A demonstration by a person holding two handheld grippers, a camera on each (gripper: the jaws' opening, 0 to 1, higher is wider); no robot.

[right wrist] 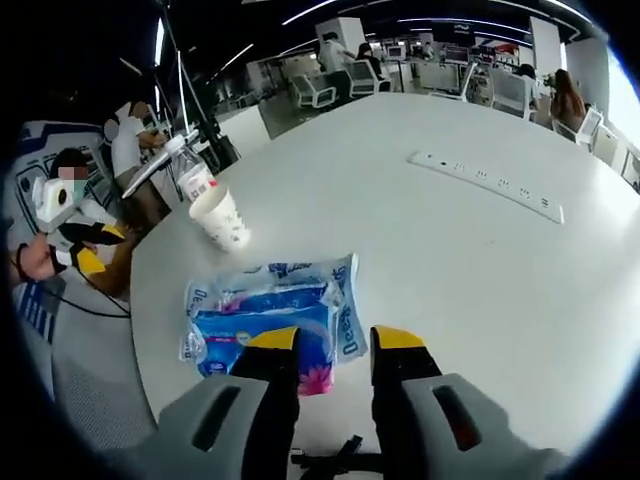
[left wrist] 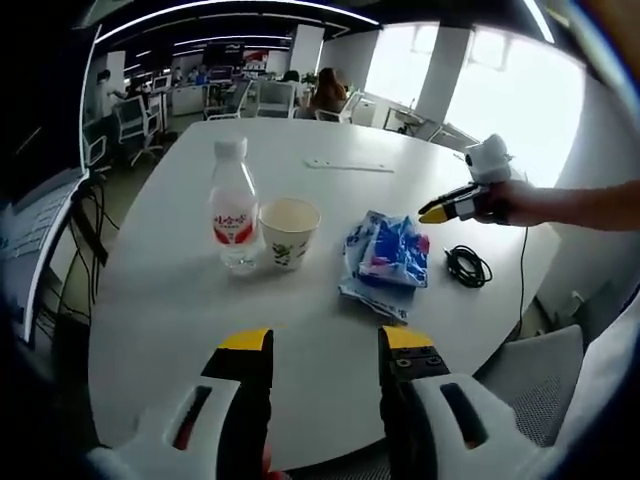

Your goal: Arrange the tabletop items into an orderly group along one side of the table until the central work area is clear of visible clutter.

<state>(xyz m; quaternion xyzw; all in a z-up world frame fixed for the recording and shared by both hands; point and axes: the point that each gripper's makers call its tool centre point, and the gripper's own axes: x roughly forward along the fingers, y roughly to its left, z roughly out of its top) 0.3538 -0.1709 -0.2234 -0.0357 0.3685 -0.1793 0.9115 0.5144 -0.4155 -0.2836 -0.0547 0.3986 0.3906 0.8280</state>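
A clear water bottle (left wrist: 232, 205) with a red label stands beside a white paper cup (left wrist: 289, 232) on the round white table (left wrist: 180, 300). To their right lies a blue tissue pack (left wrist: 387, 255), then a coiled black cable (left wrist: 466, 266). My left gripper (left wrist: 326, 345) is open near the table's edge, short of all of them. In the right gripper view, my right gripper (right wrist: 335, 345) stands open just above the tissue pack (right wrist: 270, 315), its left jaw over the pack's near corner. The cup (right wrist: 222, 218) and bottle (right wrist: 192, 175) lie beyond. Each gripper appears in the other's view: right gripper (left wrist: 440, 212), left gripper (right wrist: 100, 247).
A white power strip (left wrist: 348, 166) lies flat toward the far side of the table, also seen as power strip (right wrist: 490, 185). The cable (right wrist: 330, 462) is under my right gripper. Office chairs, desks and people are in the background.
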